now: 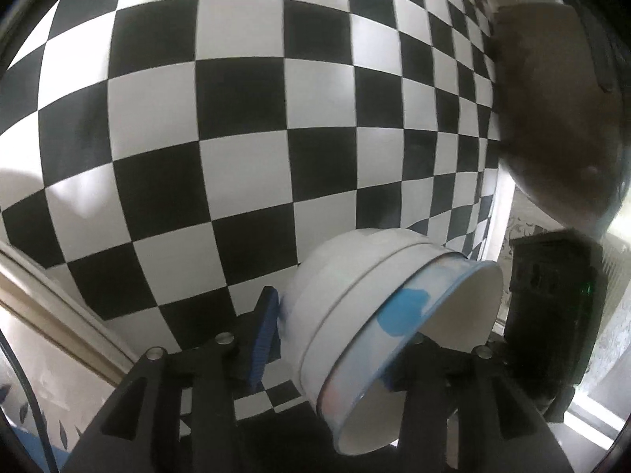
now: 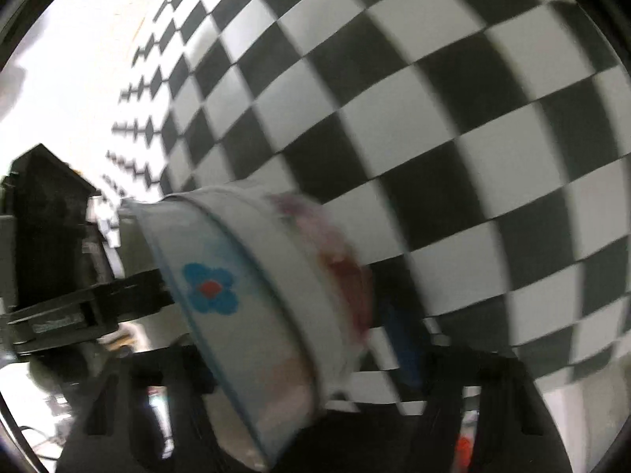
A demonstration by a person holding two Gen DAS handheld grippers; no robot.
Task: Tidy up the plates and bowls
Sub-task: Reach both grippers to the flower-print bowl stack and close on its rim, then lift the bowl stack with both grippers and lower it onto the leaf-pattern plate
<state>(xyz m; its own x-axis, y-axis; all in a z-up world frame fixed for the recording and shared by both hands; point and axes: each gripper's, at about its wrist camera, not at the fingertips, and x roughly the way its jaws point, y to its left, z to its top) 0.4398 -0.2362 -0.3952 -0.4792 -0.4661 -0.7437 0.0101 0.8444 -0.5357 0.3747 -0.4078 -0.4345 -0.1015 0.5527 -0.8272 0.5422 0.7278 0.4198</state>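
Observation:
In the left wrist view my left gripper (image 1: 335,339) is shut on a stack of two nested bowls (image 1: 355,299), white outside, the inner one with a blue rim and a blue flower. The blue pad (image 1: 265,327) presses the outer bowl's side. The stack is tilted and held above the checkered cloth (image 1: 236,118). In the right wrist view my right gripper (image 2: 299,358) is shut on the bowl stack (image 2: 252,299), which shows a blue flower with a red centre and a red-pink pattern. The left gripper's black body (image 2: 51,244) shows at the left.
The black-and-white checkered cloth covers the table in both views (image 2: 434,118). A brown rounded object (image 1: 560,110) sits at the right edge of the left wrist view. The right gripper's black body (image 1: 552,307) is close at the right. A pale wooden edge (image 1: 59,307) runs lower left.

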